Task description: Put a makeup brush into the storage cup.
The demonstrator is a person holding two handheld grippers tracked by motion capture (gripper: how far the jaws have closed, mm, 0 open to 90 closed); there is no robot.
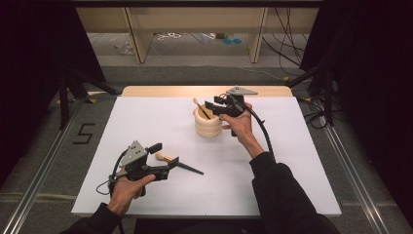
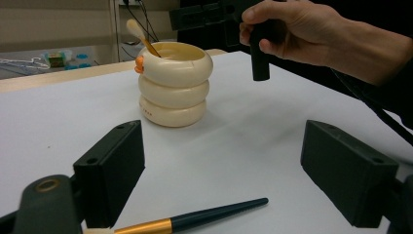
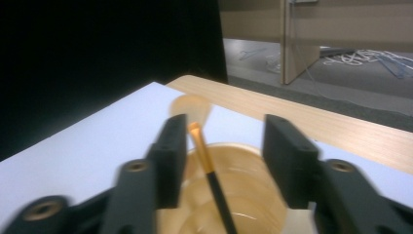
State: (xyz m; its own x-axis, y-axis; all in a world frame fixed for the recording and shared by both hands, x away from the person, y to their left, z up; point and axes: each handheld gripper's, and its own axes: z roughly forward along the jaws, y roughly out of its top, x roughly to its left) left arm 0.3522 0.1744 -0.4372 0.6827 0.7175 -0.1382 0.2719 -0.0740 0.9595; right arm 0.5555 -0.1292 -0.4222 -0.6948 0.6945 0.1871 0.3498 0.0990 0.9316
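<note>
one gold-ferruled brush (image 3: 207,161) upright in cream ribbed cup (image 1: 207,124).

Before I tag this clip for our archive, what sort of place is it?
Probably a lab or recording workspace: a white table lit among dark curtains, loose cables on the floor, and a taped number 5 beside metal rails.
</note>
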